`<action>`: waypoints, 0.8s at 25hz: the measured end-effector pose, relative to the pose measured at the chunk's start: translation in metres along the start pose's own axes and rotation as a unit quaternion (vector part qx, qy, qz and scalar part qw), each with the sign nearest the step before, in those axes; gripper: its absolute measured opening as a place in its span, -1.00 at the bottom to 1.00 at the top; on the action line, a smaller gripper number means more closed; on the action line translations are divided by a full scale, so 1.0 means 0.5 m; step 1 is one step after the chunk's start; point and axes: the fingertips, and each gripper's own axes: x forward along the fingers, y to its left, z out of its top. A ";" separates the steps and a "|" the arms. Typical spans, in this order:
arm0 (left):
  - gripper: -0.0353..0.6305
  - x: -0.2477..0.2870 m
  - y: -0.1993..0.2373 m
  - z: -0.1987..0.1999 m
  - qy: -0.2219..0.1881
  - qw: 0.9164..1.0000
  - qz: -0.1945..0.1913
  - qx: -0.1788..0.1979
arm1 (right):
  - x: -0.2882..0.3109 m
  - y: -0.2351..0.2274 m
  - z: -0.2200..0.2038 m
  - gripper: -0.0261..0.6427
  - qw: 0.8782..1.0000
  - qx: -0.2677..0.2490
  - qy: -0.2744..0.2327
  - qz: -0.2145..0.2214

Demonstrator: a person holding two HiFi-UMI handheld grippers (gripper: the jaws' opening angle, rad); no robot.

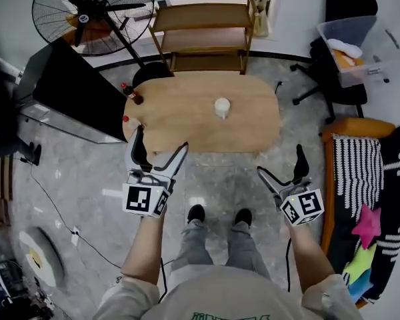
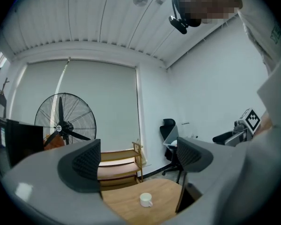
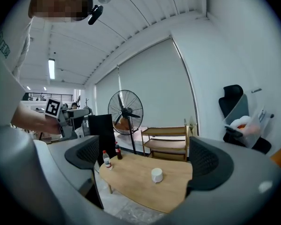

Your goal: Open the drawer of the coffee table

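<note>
Nothing looks done yet. The left tongs (image 1: 160, 144) and right tongs (image 1: 280, 161) gape open and empty, held short of the table (image 1: 187, 115) near edge. No drawer shows, presumably under the top; finding, gripping and pulling remain.

Bright, even indoor light fills all my views. In the right gripper view a ceiling strip light (image 3: 52, 68) glows at ten o'clock. In the head view the coffee table (image 1: 200, 112) casts a faint, soft shadow at its six o'clock edge, and pale glare sits on the floor (image 1: 217, 179) beyond. Fisheye bending and dark corners ring every view.
</note>
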 end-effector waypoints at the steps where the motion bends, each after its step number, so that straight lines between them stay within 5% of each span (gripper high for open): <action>1: 0.58 -0.003 -0.001 -0.008 0.004 1.000 0.005 0.001 | 0.006 0.000 -0.010 0.83 1.000 0.003 0.001 0.006; 9: 0.58 -0.004 -0.032 -0.177 0.059 0.998 -0.013 -0.017 | 0.058 0.004 -0.163 0.83 0.998 0.052 0.023 0.011; 20: 0.58 -0.011 -0.119 -0.629 0.146 0.985 -0.064 -0.063 | 0.137 -0.025 -0.635 0.83 0.984 0.154 0.083 -0.016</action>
